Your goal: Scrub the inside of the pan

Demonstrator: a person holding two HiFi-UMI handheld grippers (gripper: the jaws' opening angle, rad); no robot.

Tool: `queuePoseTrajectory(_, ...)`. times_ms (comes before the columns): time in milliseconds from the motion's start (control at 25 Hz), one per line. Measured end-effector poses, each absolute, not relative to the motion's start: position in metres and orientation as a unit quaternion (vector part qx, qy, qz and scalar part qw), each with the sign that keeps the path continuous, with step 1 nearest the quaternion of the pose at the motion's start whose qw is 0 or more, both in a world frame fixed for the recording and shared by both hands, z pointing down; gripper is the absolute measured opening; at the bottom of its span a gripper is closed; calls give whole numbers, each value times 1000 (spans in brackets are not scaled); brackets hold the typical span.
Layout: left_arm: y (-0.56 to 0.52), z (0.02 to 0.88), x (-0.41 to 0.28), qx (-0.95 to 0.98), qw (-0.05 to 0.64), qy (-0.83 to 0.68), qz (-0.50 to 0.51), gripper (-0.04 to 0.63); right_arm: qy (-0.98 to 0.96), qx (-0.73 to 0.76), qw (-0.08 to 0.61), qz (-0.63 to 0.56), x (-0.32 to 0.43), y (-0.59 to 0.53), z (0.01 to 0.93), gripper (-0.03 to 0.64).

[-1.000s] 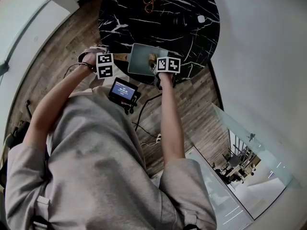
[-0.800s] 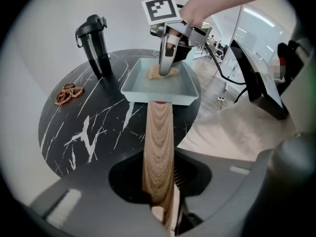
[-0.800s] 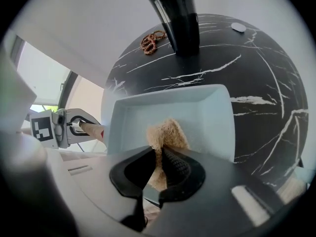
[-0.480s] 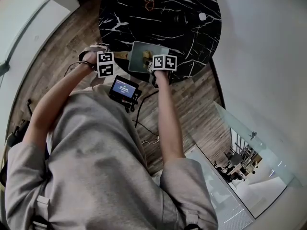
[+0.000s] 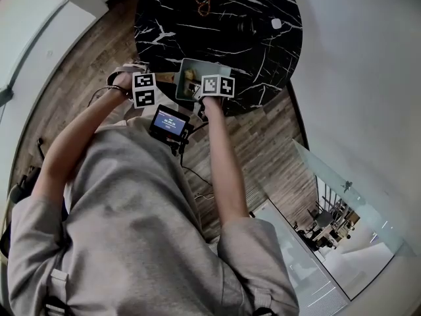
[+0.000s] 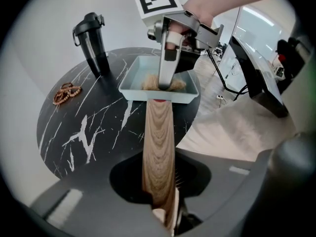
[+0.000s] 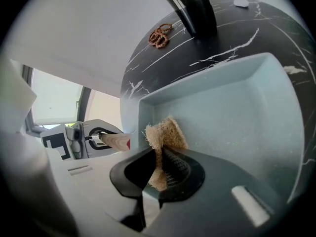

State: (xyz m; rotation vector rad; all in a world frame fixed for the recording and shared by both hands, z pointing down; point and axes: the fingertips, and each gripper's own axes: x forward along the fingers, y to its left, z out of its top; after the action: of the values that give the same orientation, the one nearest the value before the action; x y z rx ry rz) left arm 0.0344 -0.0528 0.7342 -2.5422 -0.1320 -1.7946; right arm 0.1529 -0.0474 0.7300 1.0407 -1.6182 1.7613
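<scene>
From the head view, one square, pale blue-green pan (image 5: pixel 205 66) sits at the near edge of a round black marble table (image 5: pixel 217 18). The left gripper (image 5: pixel 158 81) is at its handle side and the right gripper (image 5: pixel 199 92) reaches down into it. In the left gripper view, the pan is shallow with straight walls and one long wooden handle (image 6: pixel 158 142) of light, wavy grain. That handle runs back between the left jaws, which have just been closing a little and now clamp it narrowly. One black bottle (image 6: pixel 94 43) and one string of brown beads (image 6: pixel 66 93) lie farther back on the table, well apart from the pan. In the right gripper view, the pan's inside is a smooth matte floor, finely speckled. The right jaws pinch one tan, fibrous scrubbing pad (image 7: pixel 165 135), whose frayed top touches the floor near the corner by the handle. One small white object (image 7: pixel 241 3) lies at the table's far rim.
</scene>
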Motion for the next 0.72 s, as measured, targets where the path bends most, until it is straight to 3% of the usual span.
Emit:
queuePoseTrajectory(400,-53,735,35,-818,19,-45,-573,74,-591,360,144,707,130,-54,713,43)
queuePoseTrajectory(720,-53,735,35,-818,25,-49,-573,72,-696,290,14,657,123,-74,618,43)
